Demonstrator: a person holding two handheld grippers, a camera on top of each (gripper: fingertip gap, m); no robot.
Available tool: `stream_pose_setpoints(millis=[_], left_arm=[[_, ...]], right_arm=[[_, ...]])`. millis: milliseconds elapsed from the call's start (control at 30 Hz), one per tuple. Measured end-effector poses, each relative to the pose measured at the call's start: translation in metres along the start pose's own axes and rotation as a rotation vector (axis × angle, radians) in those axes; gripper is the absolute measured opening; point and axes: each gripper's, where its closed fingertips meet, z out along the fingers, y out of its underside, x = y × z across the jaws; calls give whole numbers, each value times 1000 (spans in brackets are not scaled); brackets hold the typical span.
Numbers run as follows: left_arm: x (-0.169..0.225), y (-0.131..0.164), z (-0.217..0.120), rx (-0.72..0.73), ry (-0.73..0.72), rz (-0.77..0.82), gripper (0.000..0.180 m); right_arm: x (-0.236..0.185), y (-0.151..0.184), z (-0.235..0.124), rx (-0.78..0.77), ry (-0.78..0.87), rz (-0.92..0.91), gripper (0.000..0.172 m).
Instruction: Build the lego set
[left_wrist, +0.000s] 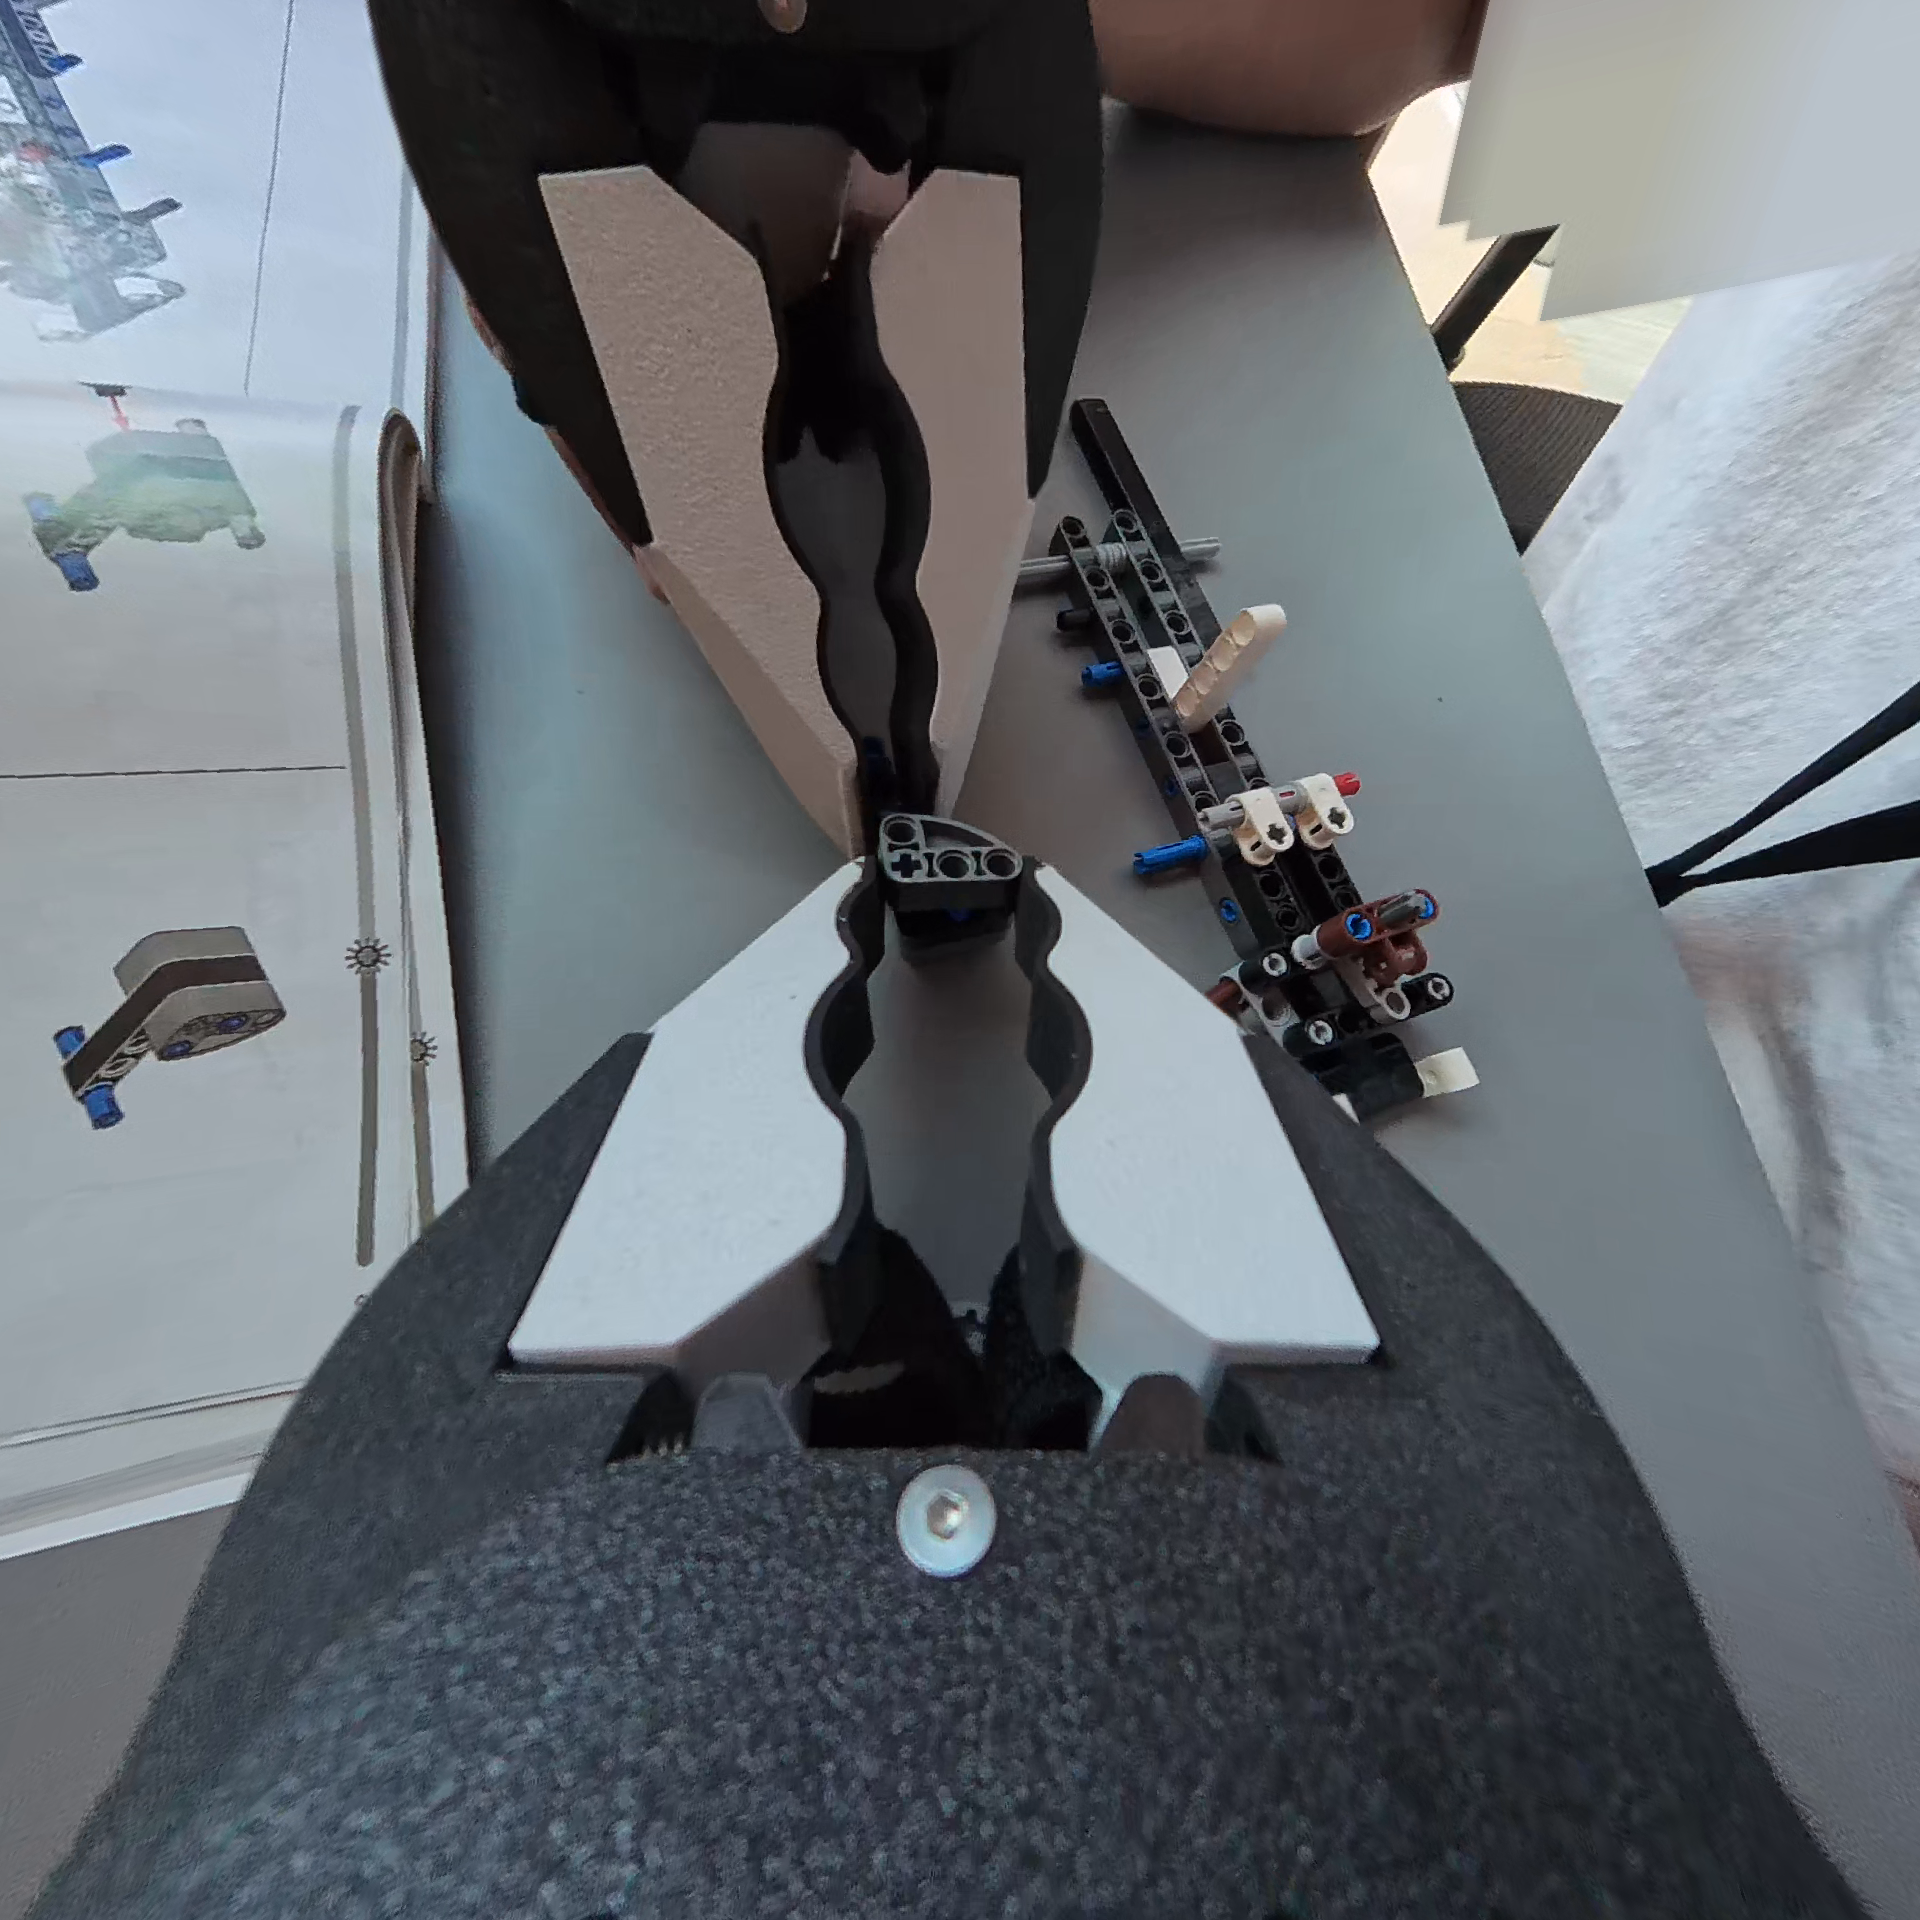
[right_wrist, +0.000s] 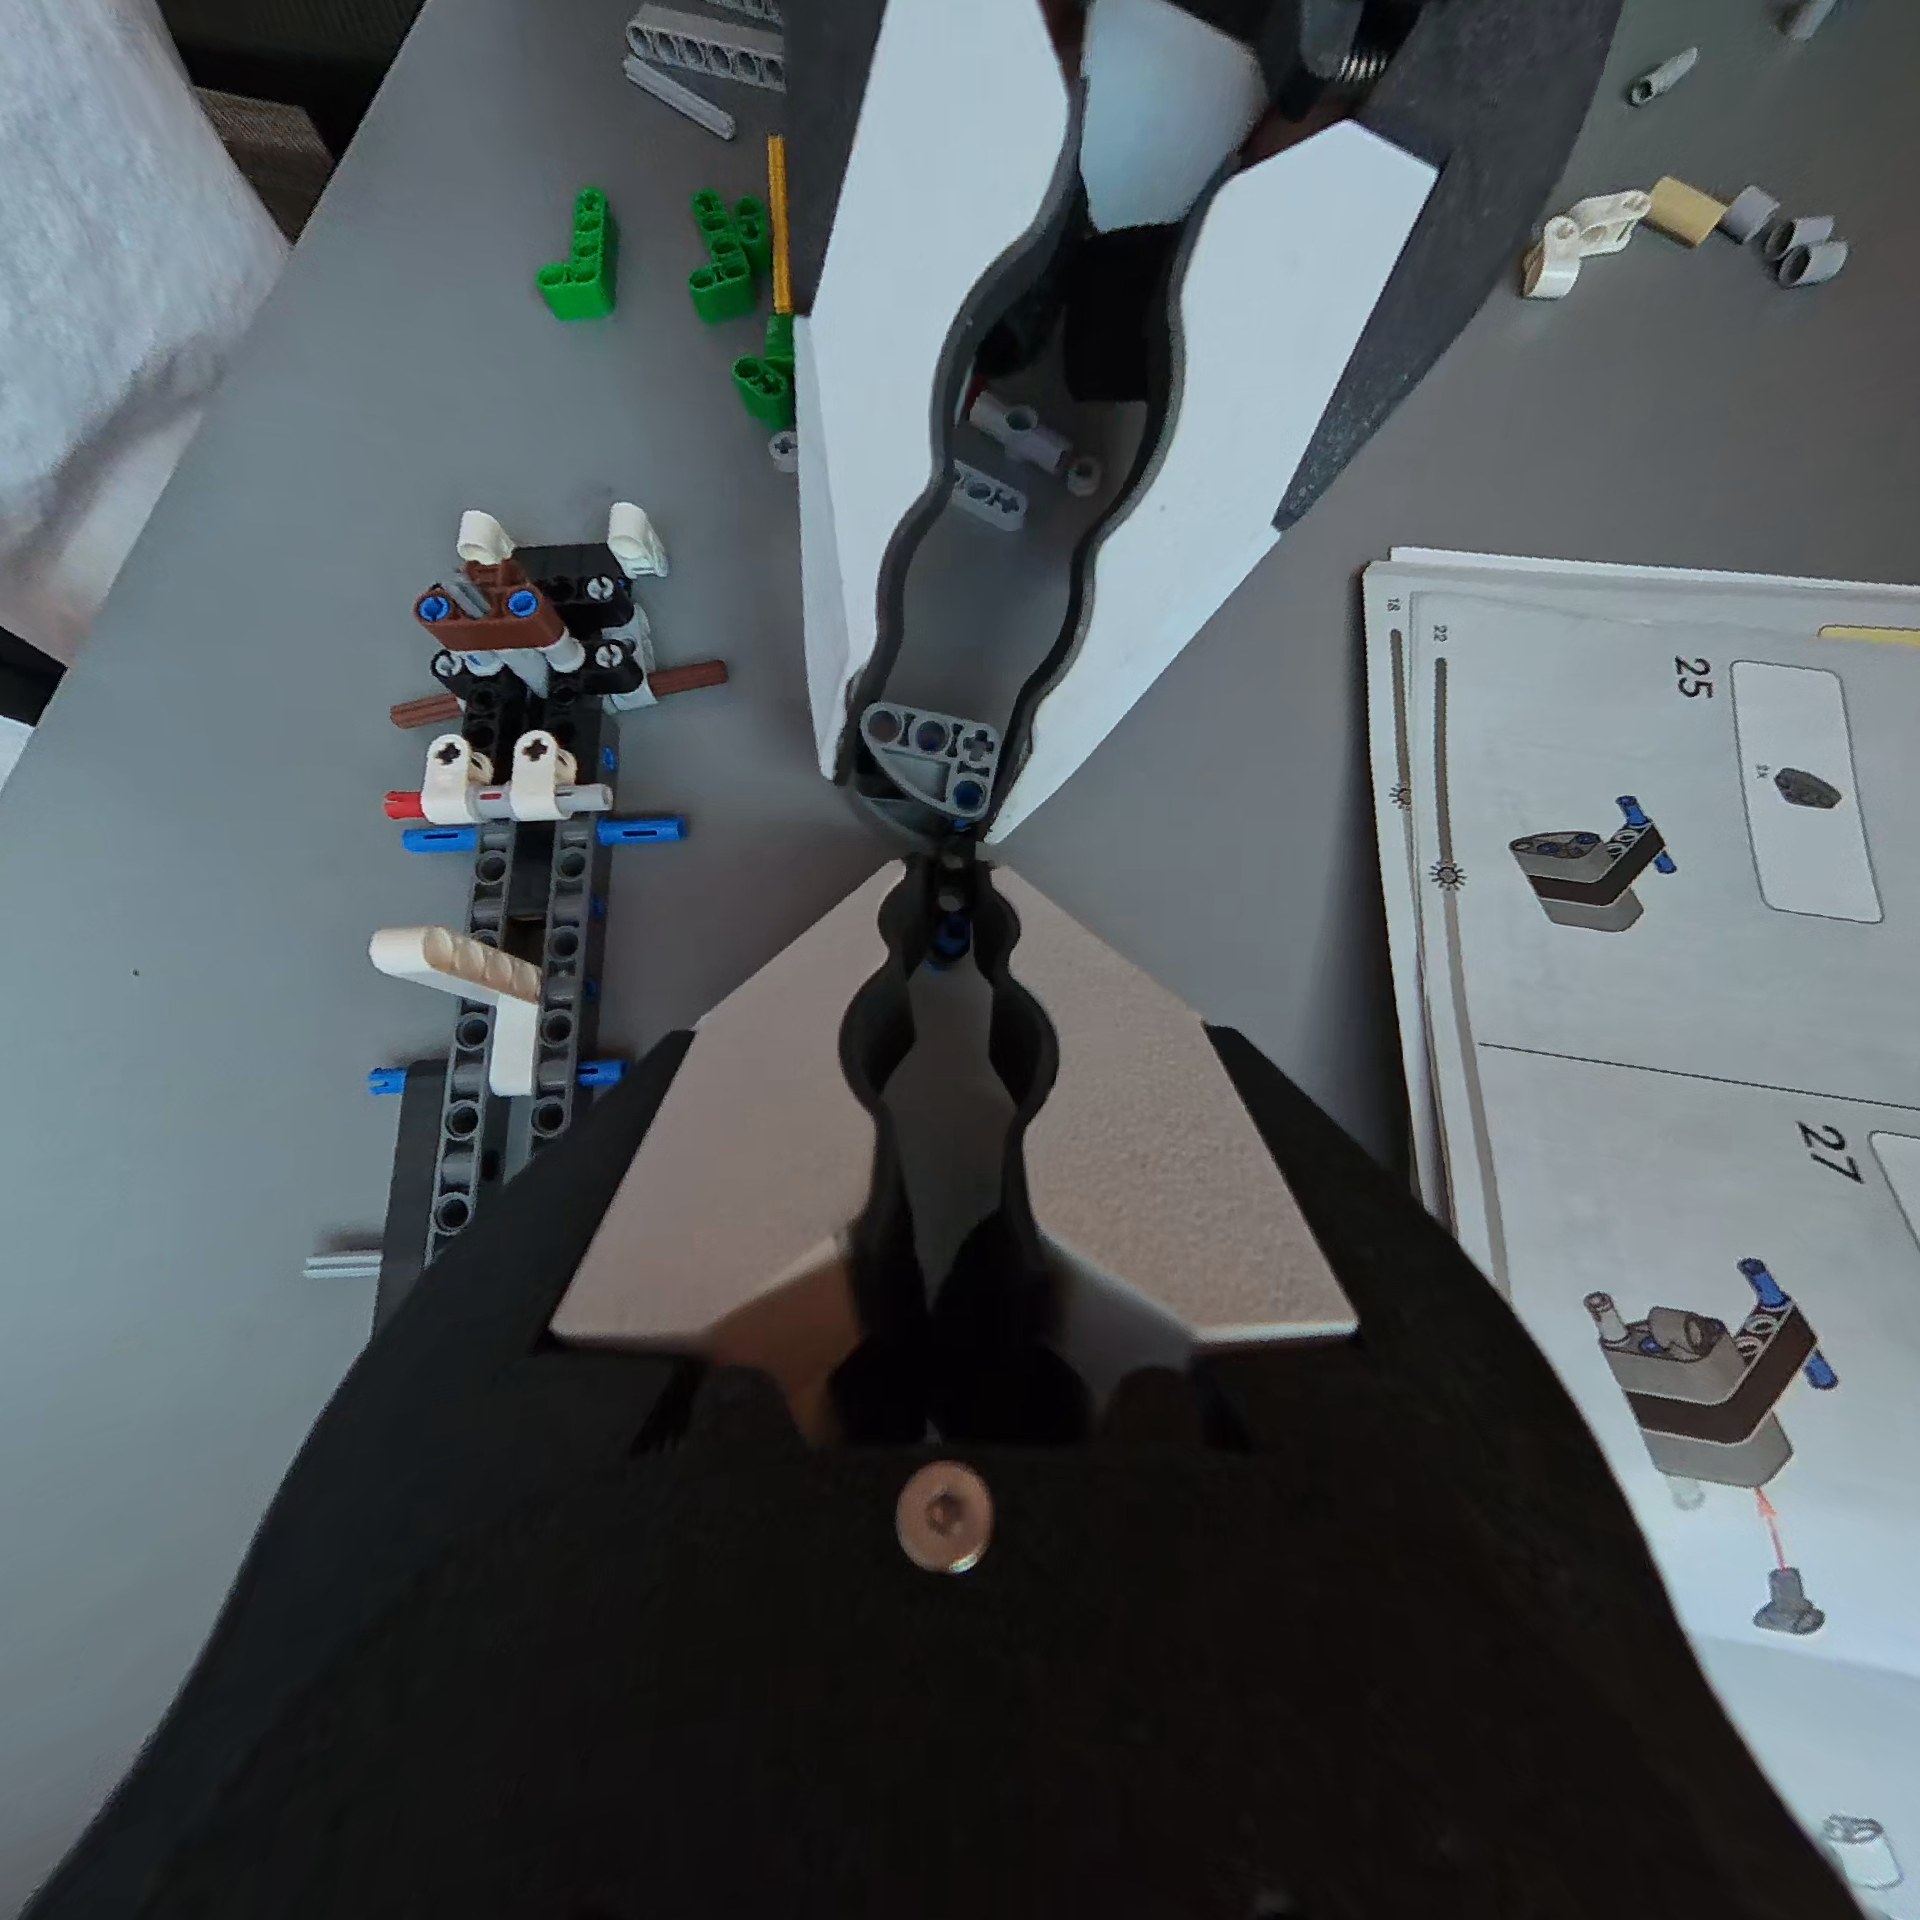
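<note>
The left claw (left_wrist: 951, 883) is clamped on a dark grey quarter-round building piece (left_wrist: 948, 860), held above the grey tabletop (left_wrist: 644, 665). The right claw (right_wrist: 948, 904), tip to tip with it, pinches a thin black holed beam (right_wrist: 948, 896) carrying a blue pin (right_wrist: 948, 940). A long half-built model (right_wrist: 520, 883) lies to one side, an instruction booklet (right_wrist: 1662, 1039) to the other.

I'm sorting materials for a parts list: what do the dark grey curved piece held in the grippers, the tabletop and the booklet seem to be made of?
Dark grey curved piece: looks like moulded hard plastic, slightly glossy, with crisp round holes and a cross hole. Tabletop: smooth matte grey, probably laminate; it shows no grain. Booklet: printed paper, with thin stacked page edges and a soft sheen.
</note>
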Motion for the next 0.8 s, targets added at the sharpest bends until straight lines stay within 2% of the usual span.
stream_pose_setpoints(millis=[233, 467, 567, 800], left_arm=[[0, 0, 1, -20, -71, 39, 24], [0, 4, 2, -18, -93, -50, 24], [-1, 8, 3, -41, -116, -26, 24], [-3, 6, -2, -72, -171, 37, 39]], right_arm=[[0, 0, 0, 0, -4, 16, 8], [0, 0, 0, 4, 3, 18, 8], [0, 0, 0, 3, 8, 12, 7], [1, 1, -1, 6, 5, 28, 8]])
